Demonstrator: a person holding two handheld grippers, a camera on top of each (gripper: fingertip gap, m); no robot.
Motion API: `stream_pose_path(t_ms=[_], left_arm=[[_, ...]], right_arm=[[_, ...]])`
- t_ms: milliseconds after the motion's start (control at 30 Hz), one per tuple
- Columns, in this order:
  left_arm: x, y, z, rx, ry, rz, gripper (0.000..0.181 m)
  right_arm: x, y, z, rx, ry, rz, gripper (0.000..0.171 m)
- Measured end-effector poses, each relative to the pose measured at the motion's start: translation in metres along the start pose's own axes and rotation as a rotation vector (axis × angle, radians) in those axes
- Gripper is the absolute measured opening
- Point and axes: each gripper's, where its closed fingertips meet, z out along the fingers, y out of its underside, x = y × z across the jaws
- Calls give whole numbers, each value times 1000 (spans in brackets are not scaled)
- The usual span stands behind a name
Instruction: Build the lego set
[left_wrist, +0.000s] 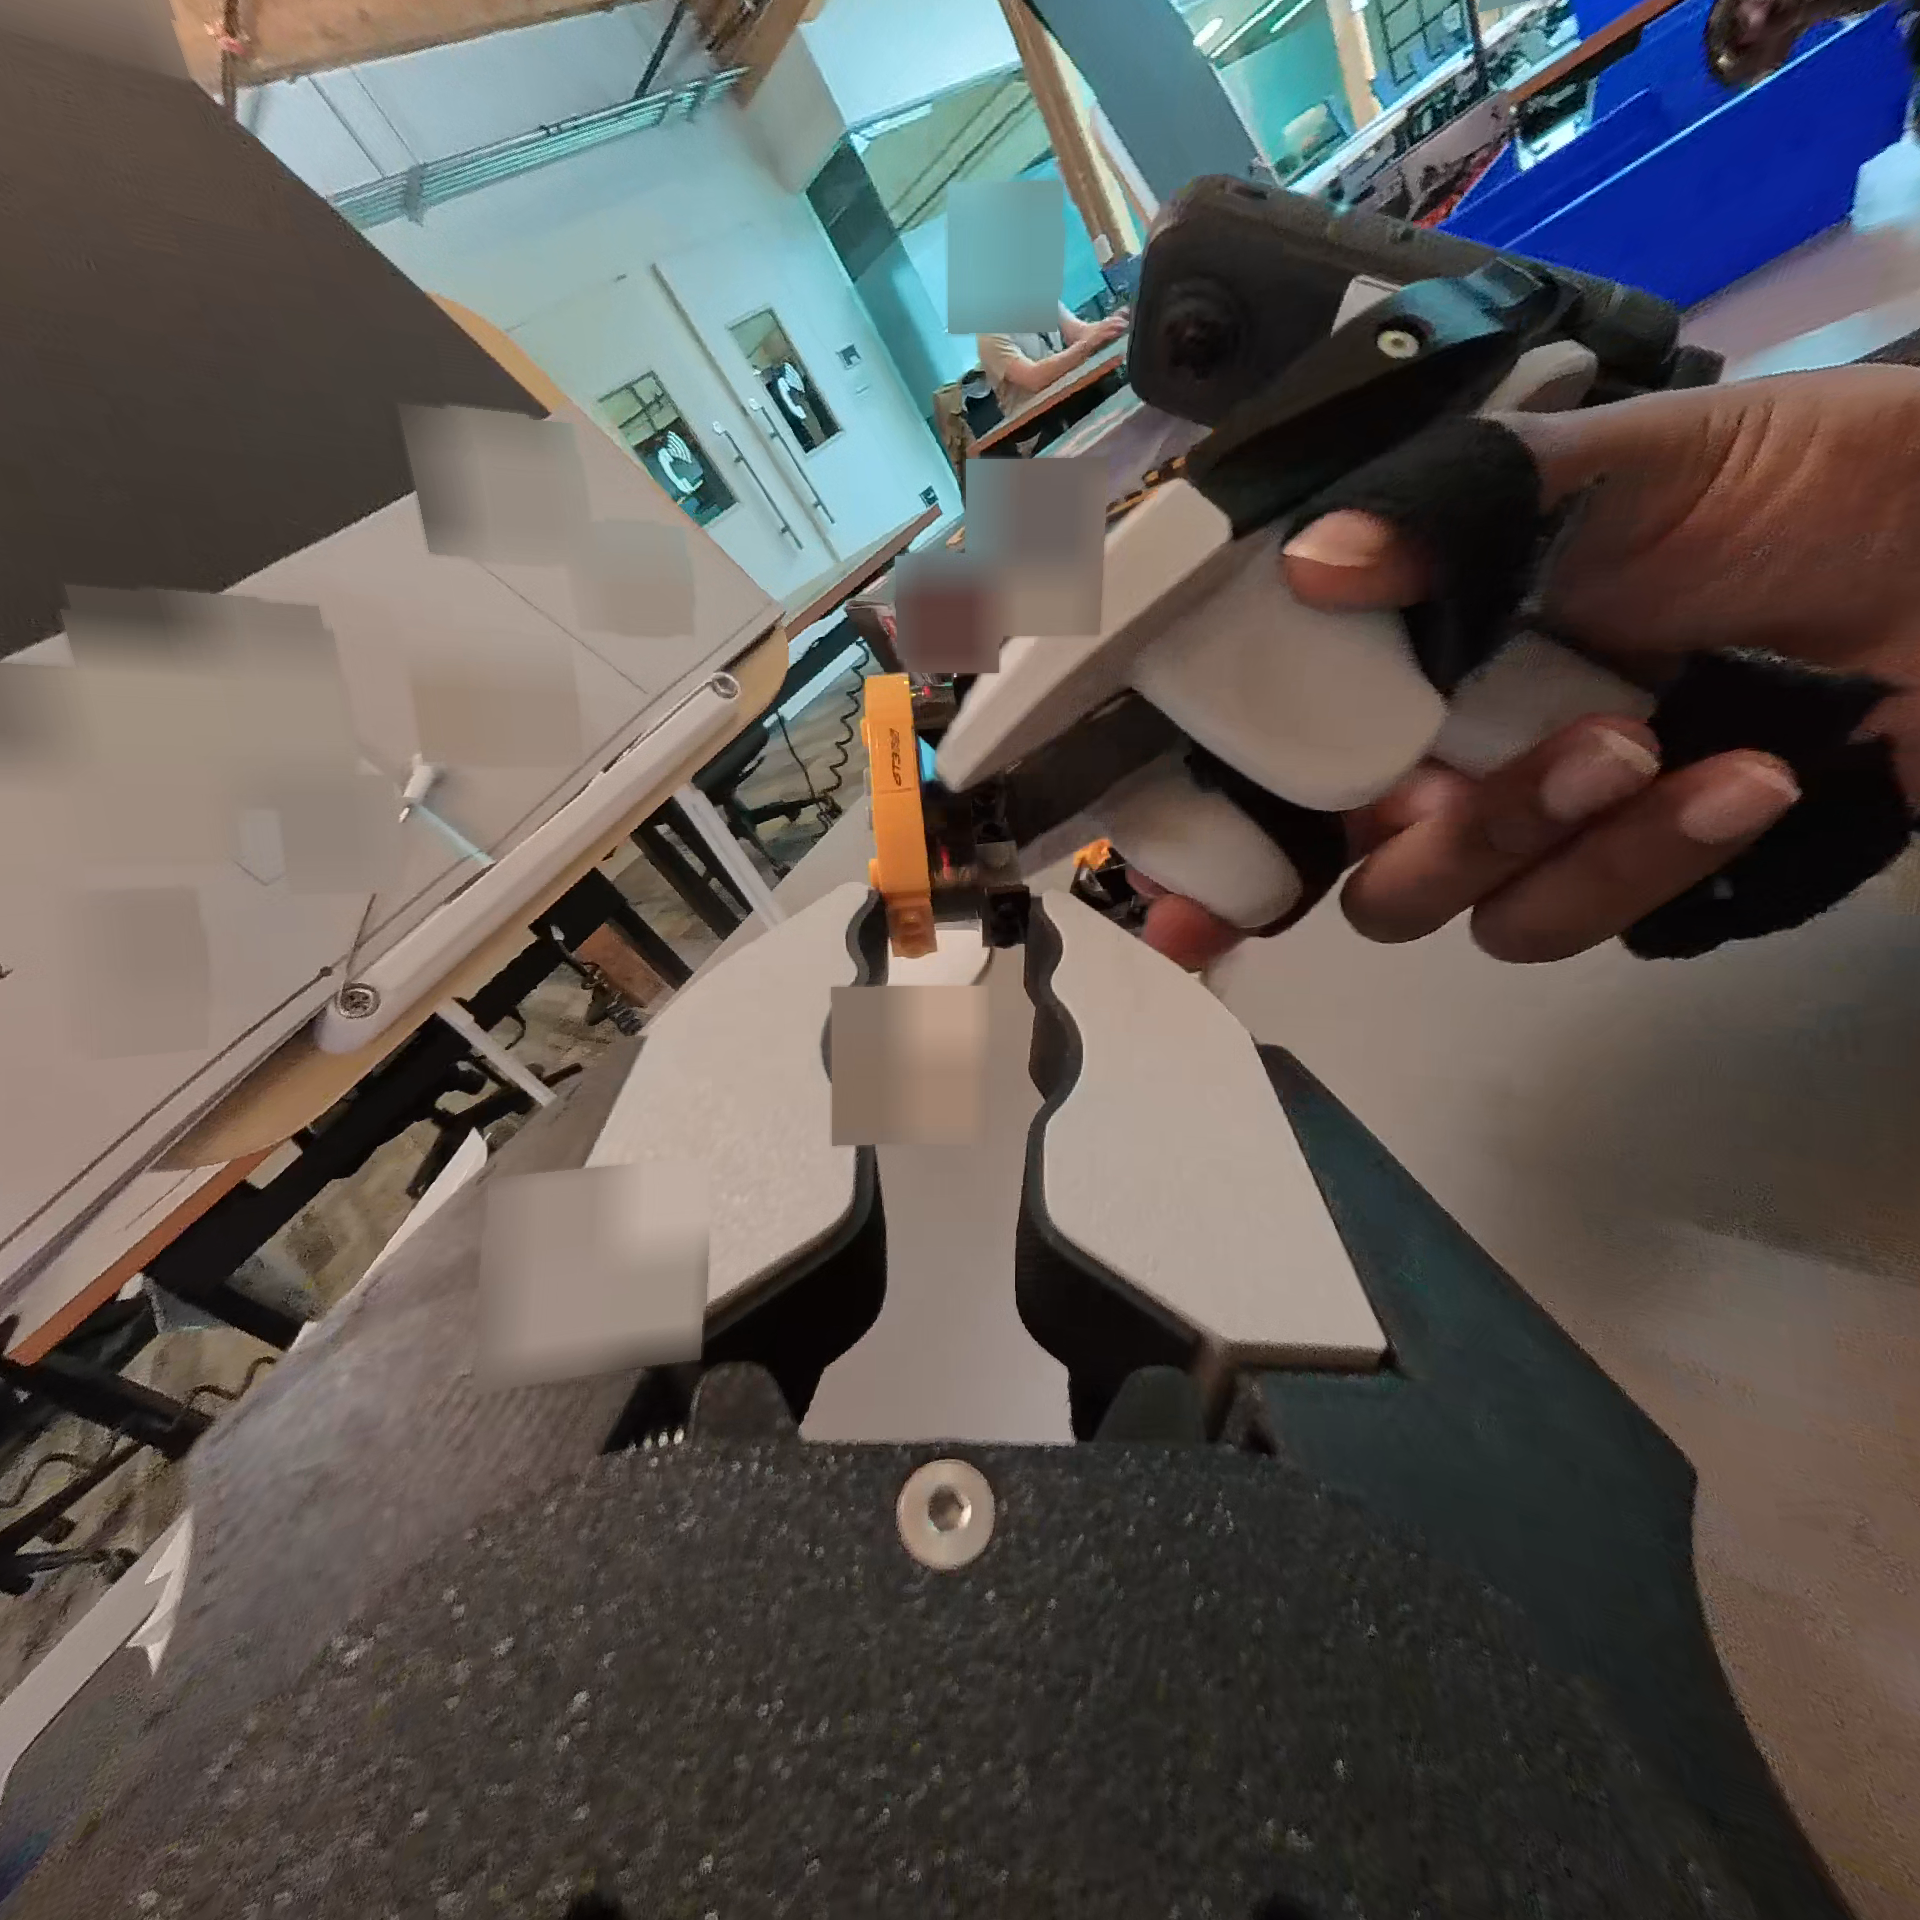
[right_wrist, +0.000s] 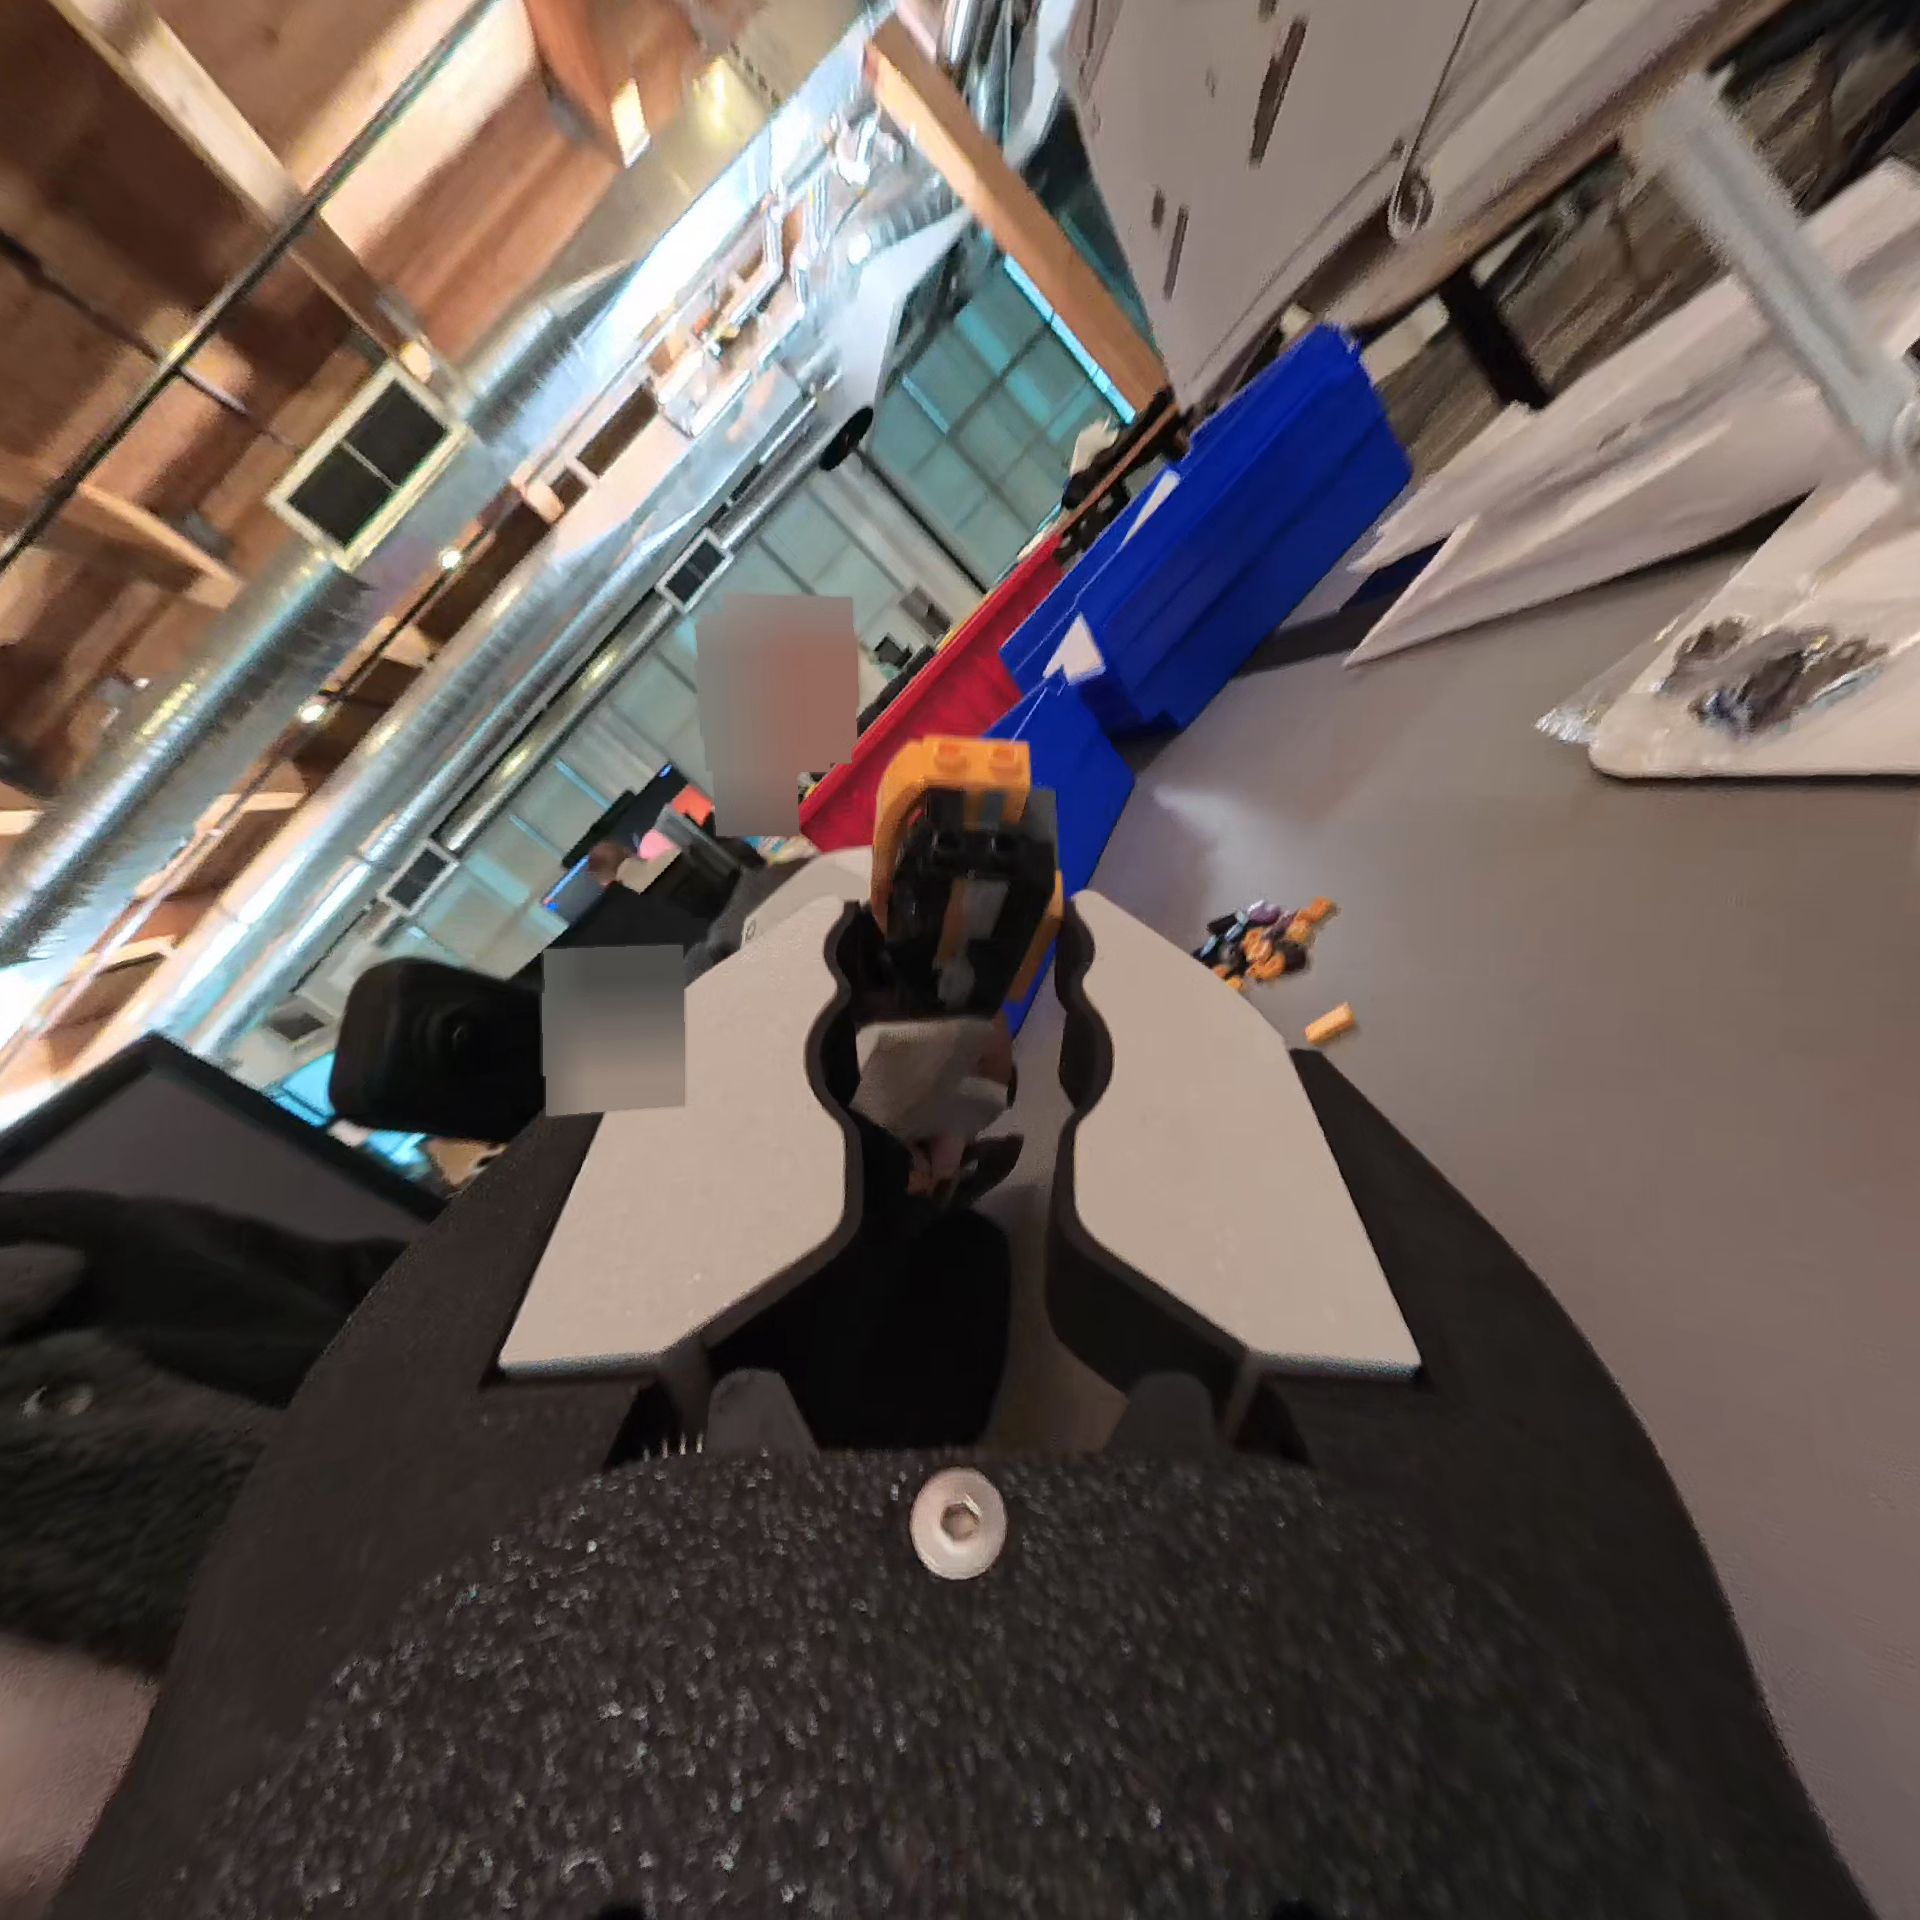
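Your right gripper (right_wrist: 951, 925) pinches the orange-and-black lego assembly (right_wrist: 961, 862) at its fingertips, lifted clear of the grey table (right_wrist: 1558, 1143). Your left gripper (left_wrist: 945, 920) meets the same assembly (left_wrist: 902, 821) from the opposite side, its tips closed on the lower orange end. Judging by this, you are mid-way through seating or adjusting a part. Next, press squarely without twisting. Loose bricks (right_wrist: 1262, 940) lie at about three o'clock from the right gripper's tips, blue bins (right_wrist: 1226, 561) toward one o'clock.
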Motion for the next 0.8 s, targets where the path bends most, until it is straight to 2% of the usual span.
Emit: stream_pose_path(t_ms=[267, 300, 333, 367, 433, 533, 600, 700, 800], left_arm=[[4, -5, 1, 3, -20, -13, 26], [8, -4, 1, -2, 1, 2, 22], [20, -5, 1, 13, 53, 42, 4], [30, -8, 2, 34, 77, 91, 0], [35, -17, 2, 65, 59, 145, 4], [34, -20, -2, 95, 124, 62, 4], [28, -24, -8, 152, 165, -37, 4], [8, -19, -8, 185, 245, -392, 16], [3, -15, -6, 217, 419, -797, 48]], right_arm=[[-4, -8, 0, 13, 14, -95, 32], [-4, -9, -2, 10, 27, -121, 24], [-2, -10, -3, 9, 38, -148, 24], [-2, -8, -2, -9, 31, -160, 23], [-5, -3, -2, -37, 8, -188, 20], [-7, -8, -6, -29, 4, -206, 20], [-5, -13, -11, -18, 1, -207, 22], [-11, -11, -16, -66, -50, -295, 23], [-27, 5, -16, -152, -152, -405, 23]])
